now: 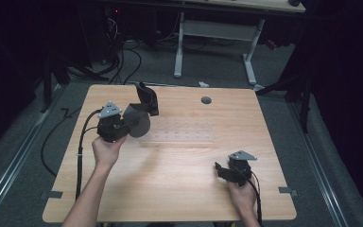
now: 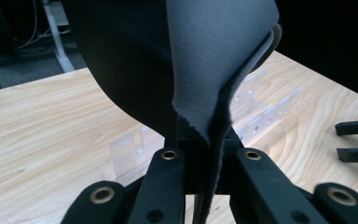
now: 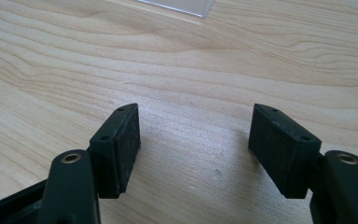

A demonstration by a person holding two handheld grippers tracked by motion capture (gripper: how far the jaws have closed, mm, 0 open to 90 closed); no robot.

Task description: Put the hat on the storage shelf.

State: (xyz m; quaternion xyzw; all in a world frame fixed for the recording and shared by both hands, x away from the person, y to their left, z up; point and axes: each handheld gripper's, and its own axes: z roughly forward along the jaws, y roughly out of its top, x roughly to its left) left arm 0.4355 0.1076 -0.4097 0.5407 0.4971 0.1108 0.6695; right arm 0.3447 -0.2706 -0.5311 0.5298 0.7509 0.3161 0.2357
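Mousepad [image 1: 139,116], dark grey, round, limp foam with a cloth face: held up above the table's far left, one edge pinched in the left gripper [image 1: 123,124], jaws pressed tight on it (keep the fold gripped while carrying).
Table [image 1: 179,161]: pale wood grain, rounded corners.
Clear rack [image 1: 182,135]: slotted acrylic, mid-table.
Right gripper [image 1: 223,170]: near right, black pads spread, holding nothing.

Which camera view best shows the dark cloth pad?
The left gripper view: the cloth pad is close up, its grey face and folded edge pinched between the jaws. The high view shows it small and dark at the left hand-held gripper.
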